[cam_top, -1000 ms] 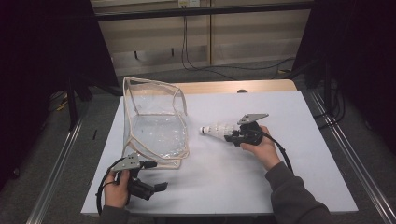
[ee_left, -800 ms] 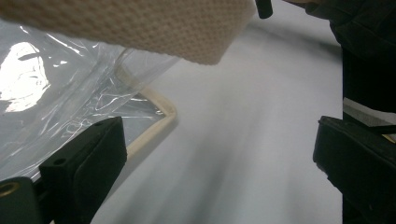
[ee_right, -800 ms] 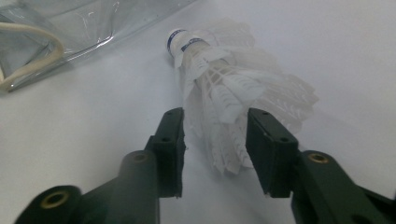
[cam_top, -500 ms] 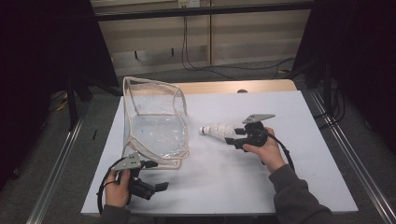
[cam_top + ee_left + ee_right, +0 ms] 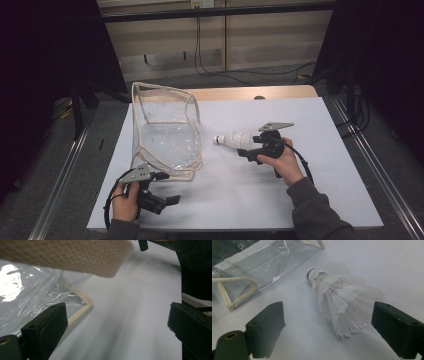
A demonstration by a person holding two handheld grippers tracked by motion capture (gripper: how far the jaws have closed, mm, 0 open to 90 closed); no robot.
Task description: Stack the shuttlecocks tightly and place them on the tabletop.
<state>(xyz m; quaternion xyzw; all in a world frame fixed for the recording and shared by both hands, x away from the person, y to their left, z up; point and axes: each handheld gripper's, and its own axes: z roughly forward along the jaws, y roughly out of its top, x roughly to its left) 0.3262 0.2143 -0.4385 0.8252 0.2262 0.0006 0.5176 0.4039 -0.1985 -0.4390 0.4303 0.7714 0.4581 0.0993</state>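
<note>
White rectangular worktop (image 5: 325,125) on grey carpeted floor (image 5: 50,160); beige panelled wall (image 5: 260,35) with black hanging cables (image 5: 199,40) beyond the worktop's far edge.

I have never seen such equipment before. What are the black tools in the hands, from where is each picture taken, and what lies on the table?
There is no robot here. A person sits at a white table and holds a hand tool in each hand; each tool ends in a two-jaw claw.

The high view looks down from above the person's side. The other two pictures come from small cameras riding on the tools, looking along their black jaws.

On the table stands a clear plastic bag with cream edging, and beside it lies a white shuttlecock.

The right claw is open, its jaws on either side of the shuttlecock's feathers, not yet closed on them. The left claw is open too, holding nothing, close to the bag's near corner.
</note>
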